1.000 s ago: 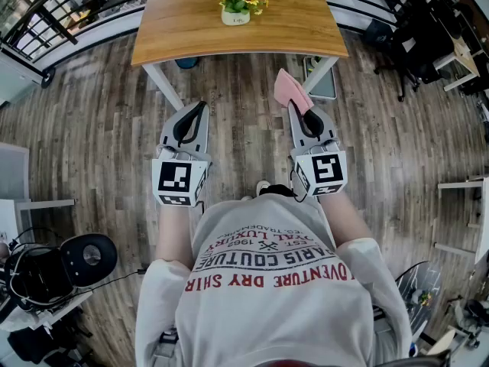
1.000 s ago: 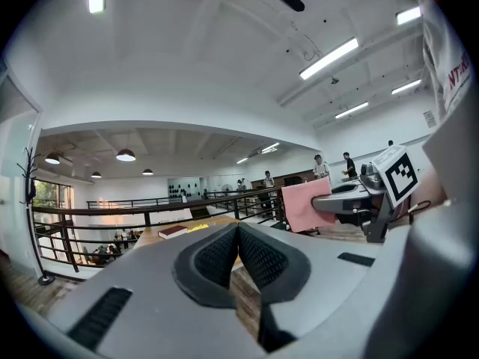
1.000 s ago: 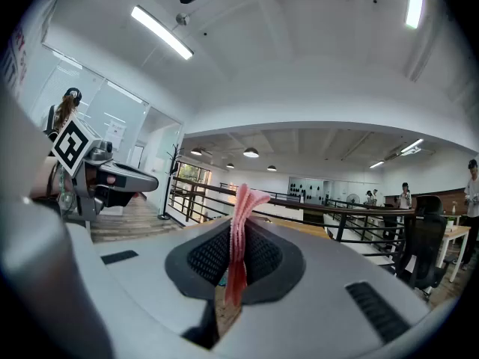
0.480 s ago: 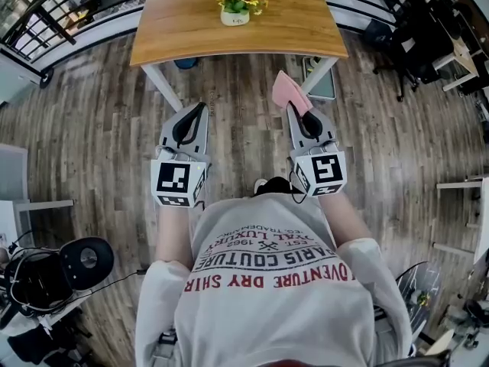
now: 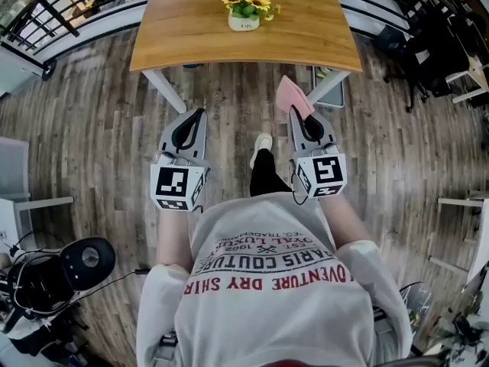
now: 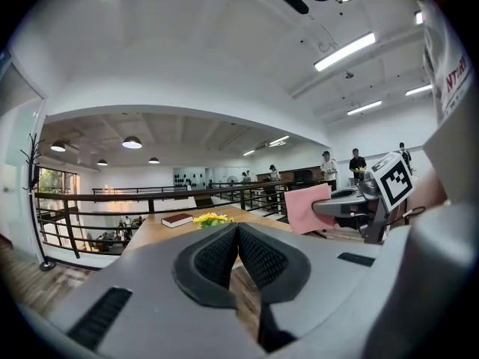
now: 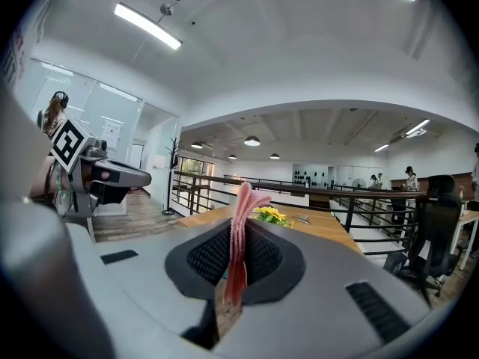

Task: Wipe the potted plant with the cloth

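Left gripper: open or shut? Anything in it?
Shut and empty: the left gripper shows its pads pressed together, with nothing between them. The pink cloth is clamped in the right gripper.

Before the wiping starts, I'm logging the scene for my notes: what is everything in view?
table: one, wooden top on white legs, ahead of the person
potted plant: one, yellow flowers in a white pot, on the middle of the table
book: one, dark red, at the table's far edge
cloth: one, pink, clamped in the right gripper
railing: one run, black, left of the table
floor: grey-brown planks, all around
left gripper: one, grey, shut and empty, short of the table
right gripper: one, grey, shut on the cloth
shoe: one seen, white, on the floor between the grippers
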The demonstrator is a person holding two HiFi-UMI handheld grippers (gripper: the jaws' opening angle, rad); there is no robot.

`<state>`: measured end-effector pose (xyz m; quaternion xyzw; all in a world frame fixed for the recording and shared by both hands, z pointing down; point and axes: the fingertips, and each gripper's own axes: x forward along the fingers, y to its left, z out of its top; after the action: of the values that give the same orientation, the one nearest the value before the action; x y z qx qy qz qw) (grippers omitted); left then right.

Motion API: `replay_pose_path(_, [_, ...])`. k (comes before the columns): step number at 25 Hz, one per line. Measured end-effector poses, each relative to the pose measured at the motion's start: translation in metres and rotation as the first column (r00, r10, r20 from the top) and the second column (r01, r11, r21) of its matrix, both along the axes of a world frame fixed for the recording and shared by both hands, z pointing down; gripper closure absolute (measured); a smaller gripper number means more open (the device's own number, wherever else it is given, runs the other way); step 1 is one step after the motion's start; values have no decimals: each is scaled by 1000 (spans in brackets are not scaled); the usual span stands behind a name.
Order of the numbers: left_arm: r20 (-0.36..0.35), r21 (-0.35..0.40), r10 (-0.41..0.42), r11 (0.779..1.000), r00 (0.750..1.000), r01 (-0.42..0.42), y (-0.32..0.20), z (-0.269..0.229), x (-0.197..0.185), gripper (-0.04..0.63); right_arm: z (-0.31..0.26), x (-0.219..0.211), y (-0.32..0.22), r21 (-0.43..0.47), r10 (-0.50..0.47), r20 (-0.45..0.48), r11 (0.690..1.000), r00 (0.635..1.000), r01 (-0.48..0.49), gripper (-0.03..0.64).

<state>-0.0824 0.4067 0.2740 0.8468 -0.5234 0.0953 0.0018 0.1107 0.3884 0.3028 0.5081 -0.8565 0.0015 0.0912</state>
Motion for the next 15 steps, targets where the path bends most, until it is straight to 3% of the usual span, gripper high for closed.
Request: replay_pose_path(15, [17, -86, -88, 992, 996, 89, -237, 28, 12, 578, 20, 31, -264, -68, -35, -1, 997, 999, 35, 580])
